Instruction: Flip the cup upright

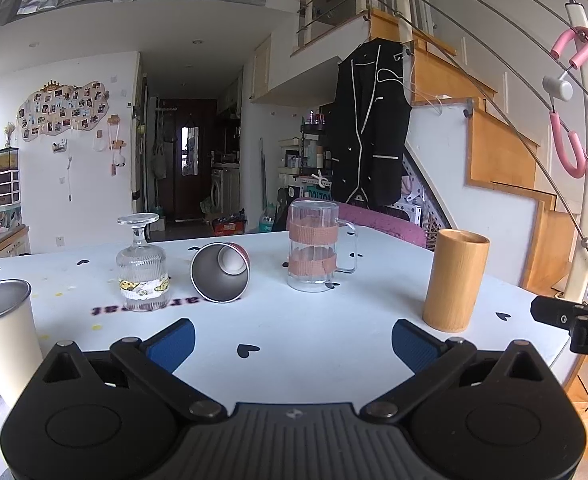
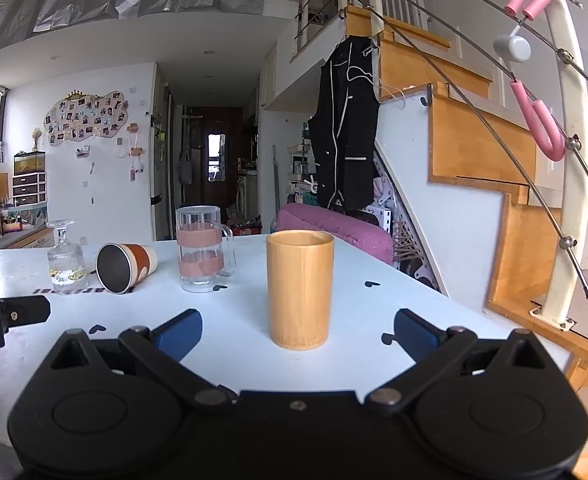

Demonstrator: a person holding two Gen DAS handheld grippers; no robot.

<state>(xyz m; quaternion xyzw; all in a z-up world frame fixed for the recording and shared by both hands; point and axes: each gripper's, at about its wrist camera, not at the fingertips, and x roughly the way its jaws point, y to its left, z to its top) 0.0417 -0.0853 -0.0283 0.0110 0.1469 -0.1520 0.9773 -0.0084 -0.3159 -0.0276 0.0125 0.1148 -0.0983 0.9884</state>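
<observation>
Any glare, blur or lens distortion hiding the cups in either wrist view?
Left wrist: tipped cup and stemmed glass sharp, soft even light; fisheye bends the stair rail. Right wrist: wooden cup crisp; window at left edge blown out.

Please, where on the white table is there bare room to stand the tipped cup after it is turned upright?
Bare table lies in front of the tipped steel-lined cup, between the open left gripper and the clear taped mug, up to the bamboo cup. It is crowded near the inverted ribbed glass.
</observation>
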